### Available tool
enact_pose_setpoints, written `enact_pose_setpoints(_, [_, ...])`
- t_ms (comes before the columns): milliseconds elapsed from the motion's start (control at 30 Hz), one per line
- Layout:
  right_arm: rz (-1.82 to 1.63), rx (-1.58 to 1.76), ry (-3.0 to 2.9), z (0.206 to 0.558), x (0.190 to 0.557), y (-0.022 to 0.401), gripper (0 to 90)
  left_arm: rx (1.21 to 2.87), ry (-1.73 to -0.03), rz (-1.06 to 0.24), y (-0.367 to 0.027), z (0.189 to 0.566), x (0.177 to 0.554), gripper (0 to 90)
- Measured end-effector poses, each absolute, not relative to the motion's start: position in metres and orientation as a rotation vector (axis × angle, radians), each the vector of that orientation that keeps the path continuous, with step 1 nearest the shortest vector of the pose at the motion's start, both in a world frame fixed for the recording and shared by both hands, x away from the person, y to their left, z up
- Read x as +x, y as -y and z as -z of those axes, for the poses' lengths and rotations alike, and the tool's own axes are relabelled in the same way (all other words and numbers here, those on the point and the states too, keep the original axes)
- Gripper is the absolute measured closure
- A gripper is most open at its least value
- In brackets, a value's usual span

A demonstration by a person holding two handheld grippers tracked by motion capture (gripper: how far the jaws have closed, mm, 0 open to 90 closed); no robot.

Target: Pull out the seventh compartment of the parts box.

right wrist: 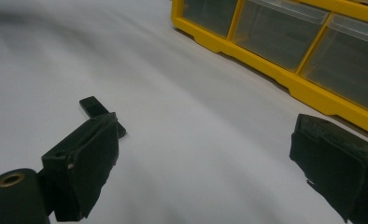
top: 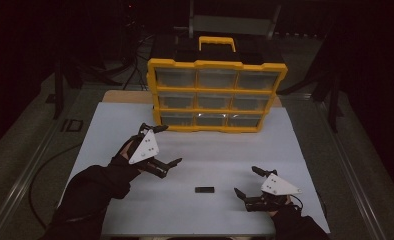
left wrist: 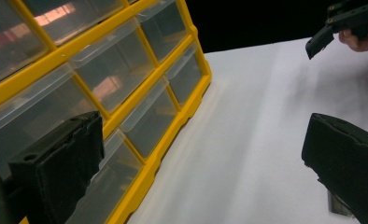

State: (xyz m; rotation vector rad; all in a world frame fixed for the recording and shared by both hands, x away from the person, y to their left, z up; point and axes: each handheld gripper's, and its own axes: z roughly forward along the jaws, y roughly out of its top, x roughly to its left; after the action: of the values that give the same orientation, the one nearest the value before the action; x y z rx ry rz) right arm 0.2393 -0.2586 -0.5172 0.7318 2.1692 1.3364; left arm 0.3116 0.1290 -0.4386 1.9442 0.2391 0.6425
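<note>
A yellow drawer cabinet (top: 216, 95) with clear drawers stands at the back of the white table (top: 225, 150). A small flat black piece (top: 204, 190) lies near the table's front, between the two hands. My left gripper (top: 170, 145) hovers open just left of the cabinet's bottom corner, nothing between its jaws. My right gripper (top: 246, 180) is open too, just right of the black piece. In the right gripper view the black piece (right wrist: 94, 107) lies beyond the left jaw, with the gripper (right wrist: 210, 172) empty. The left gripper view has its gripper (left wrist: 201, 172) beside the cabinet (left wrist: 102, 84).
The cabinet has a yellow carry handle (top: 217, 43) on top and a dark box behind it. Dark floor with cables surrounds the table. The right hand's gripper (left wrist: 341, 23) appears at the top right of the left gripper view.
</note>
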Motion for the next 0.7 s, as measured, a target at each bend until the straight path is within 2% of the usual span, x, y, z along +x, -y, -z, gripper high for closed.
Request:
enact_pose_setpoints(500, [-1.334,0.716,-2.173,0.517,0.240,0.259,8.1,1.973,-0.207,-0.624,-0.105,0.454,0.339,0.0])
enact_pose_setpoints(700, [-1.336,0.713,-2.171,0.517,0.240,0.259,8.1,1.978,-0.196,-0.660,-0.099,0.460,0.348,0.0])
